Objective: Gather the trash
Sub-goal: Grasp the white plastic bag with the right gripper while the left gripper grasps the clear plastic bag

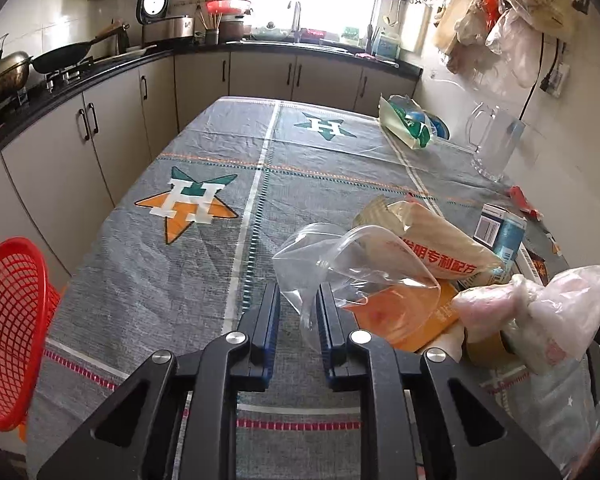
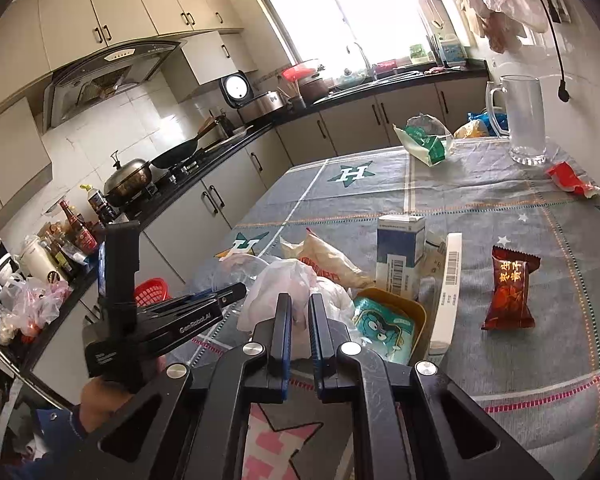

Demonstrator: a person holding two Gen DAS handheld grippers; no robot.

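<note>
A pile of trash lies on the grey tablecloth. My left gripper has its jaws narrowly apart around the edge of a clear plastic bag; whether they pinch it I cannot tell. My right gripper is shut on a crumpled pinkish-white plastic bag, which also shows at the right of the left wrist view. Beside them lie a beige printed wrapper, an orange packet, a blue-white carton, a tape roll and a red snack packet.
A red mesh basket sits off the table's left edge. A glass mug, a green-white bag and a red wrapper lie further back. Kitchen counters with pans run along the left and back. The left gripper's body is close to my right one.
</note>
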